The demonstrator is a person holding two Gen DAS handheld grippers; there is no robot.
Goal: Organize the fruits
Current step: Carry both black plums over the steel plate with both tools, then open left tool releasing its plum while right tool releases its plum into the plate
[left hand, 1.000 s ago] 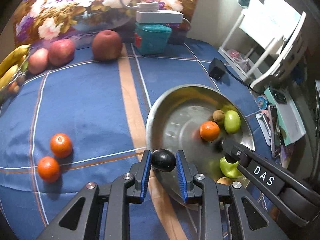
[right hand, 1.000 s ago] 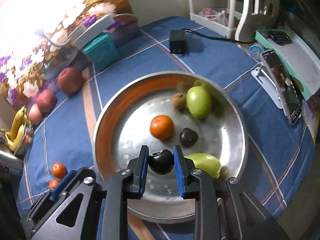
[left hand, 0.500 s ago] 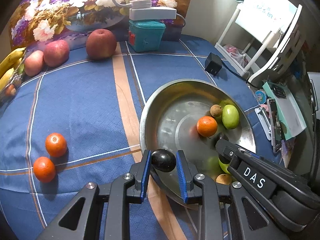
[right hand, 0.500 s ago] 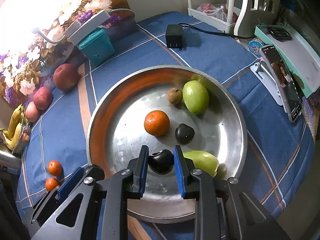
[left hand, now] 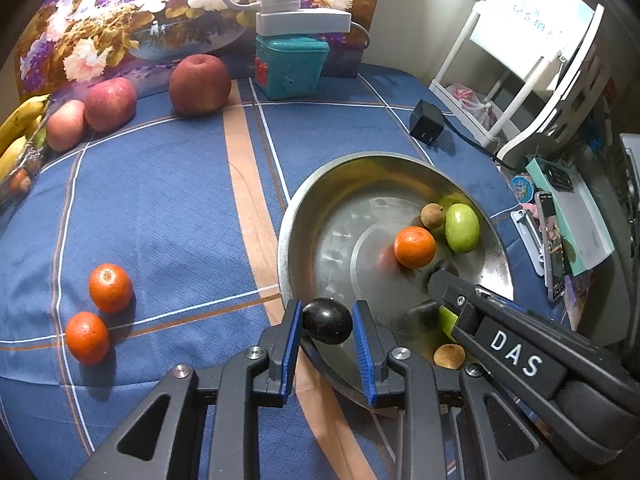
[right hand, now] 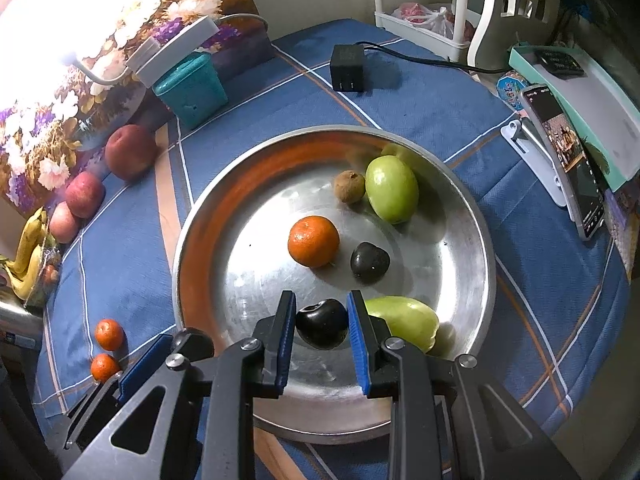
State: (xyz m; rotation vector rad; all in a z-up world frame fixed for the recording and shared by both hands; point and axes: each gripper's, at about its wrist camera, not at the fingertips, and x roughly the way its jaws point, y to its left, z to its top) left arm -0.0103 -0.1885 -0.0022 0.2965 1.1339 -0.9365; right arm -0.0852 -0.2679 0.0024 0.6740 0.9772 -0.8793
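Note:
A metal bowl (left hand: pixel 304 216) (right hand: pixel 192 248) stands on the blue cloth. In it lie an orange (right hand: pixel 313 241), a dark plum (right hand: pixel 370 261), two green fruits (right hand: pixel 392 189) (right hand: pixel 404 322) and a small brown fruit (right hand: pixel 349 186). My left gripper (left hand: pixel 327 322) is shut on a dark plum (left hand: pixel 327 320) over the bowl's near-left rim. My right gripper (right hand: pixel 321 322) is shut on another dark plum (right hand: pixel 321 323) over the bowl's near part. The right gripper's arm (left hand: pixel 512 348) shows in the left wrist view.
Two oranges (left hand: pixel 110 287) (left hand: pixel 87 337) lie on the cloth to the left. Three apples (left hand: pixel 199 84) and bananas (left hand: pixel 18 124) line the back left by a teal box (left hand: pixel 290 66). A black charger (right hand: pixel 347 68), a phone (right hand: pixel 568 160) and a white rack (left hand: pixel 520 64) stand to the right.
Both grippers have kept hold of their plums. The views have shifted a little, as if both grippers rose or drew back slightly from the bowl.

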